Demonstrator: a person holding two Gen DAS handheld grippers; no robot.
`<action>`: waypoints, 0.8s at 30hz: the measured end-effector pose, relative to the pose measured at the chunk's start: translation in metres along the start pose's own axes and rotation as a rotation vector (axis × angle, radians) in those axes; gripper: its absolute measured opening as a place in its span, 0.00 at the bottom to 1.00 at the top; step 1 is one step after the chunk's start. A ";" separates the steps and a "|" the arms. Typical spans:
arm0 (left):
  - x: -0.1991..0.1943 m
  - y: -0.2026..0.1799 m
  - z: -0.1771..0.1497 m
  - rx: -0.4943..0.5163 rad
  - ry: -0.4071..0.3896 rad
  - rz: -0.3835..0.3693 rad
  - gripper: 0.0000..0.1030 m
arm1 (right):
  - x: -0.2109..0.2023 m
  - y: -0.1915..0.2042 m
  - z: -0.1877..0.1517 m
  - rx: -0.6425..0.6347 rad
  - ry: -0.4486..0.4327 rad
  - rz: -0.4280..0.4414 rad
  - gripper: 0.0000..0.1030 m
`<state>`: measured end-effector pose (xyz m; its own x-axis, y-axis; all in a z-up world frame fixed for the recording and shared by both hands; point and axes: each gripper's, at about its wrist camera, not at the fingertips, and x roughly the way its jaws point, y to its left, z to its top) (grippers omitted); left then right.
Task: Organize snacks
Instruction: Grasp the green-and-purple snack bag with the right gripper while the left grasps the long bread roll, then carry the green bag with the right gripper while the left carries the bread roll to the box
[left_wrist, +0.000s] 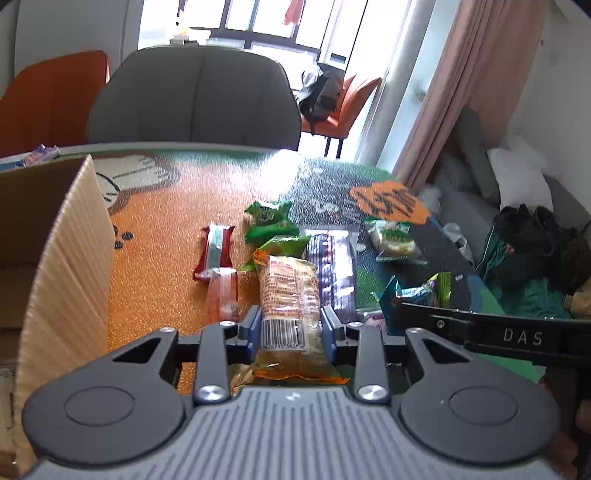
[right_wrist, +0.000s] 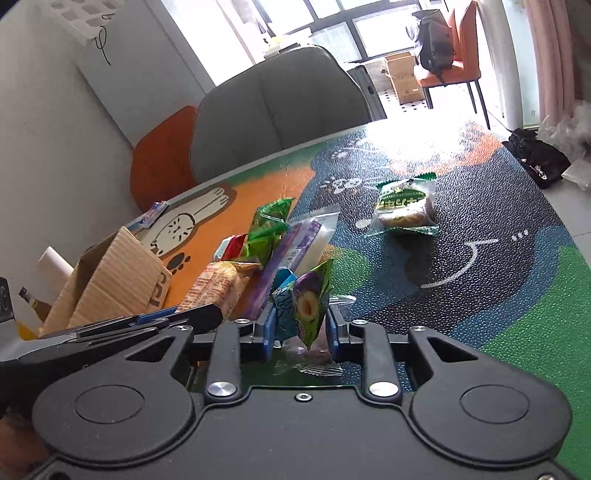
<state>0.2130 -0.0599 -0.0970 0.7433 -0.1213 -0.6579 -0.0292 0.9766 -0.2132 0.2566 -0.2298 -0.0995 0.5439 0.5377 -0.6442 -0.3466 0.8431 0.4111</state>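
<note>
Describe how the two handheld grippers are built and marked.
Both look alike: matte black linkage arms with silver screws, round black discs either side, blue finger pads. The left gripper has a ribbed grey body; the right gripper, seen side-on in the left view, bears white "DAS" lettering.

Snack pile (left_wrist: 280, 258) mid-table (left_wrist: 155, 229), cardboard box (left_wrist: 66, 236) to its left, lone packet (left_wrist: 393, 238) apart right.

"DAS" on right hand-held gripper (left_wrist: 406, 308)

Left gripper (left_wrist: 291, 328) angled downward, blue pads pressed on a clear biscuit packet (left_wrist: 290, 291). Right gripper (right_wrist: 300, 332) angled downward, clamping a small purple-and-green snack sachet (right_wrist: 306, 302).
</note>
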 end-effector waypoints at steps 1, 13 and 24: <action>-0.003 -0.001 0.000 0.000 -0.006 -0.001 0.31 | -0.002 0.001 0.000 -0.002 -0.004 -0.003 0.25; -0.039 -0.008 0.000 0.017 -0.055 -0.012 0.31 | -0.033 0.016 0.000 -0.021 -0.047 -0.017 0.25; -0.074 -0.009 -0.003 0.023 -0.101 -0.001 0.31 | -0.055 0.039 -0.006 -0.058 -0.076 -0.034 0.25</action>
<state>0.1560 -0.0600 -0.0487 0.8067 -0.1053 -0.5815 -0.0135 0.9804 -0.1964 0.2083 -0.2264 -0.0520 0.6119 0.5094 -0.6051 -0.3693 0.8605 0.3509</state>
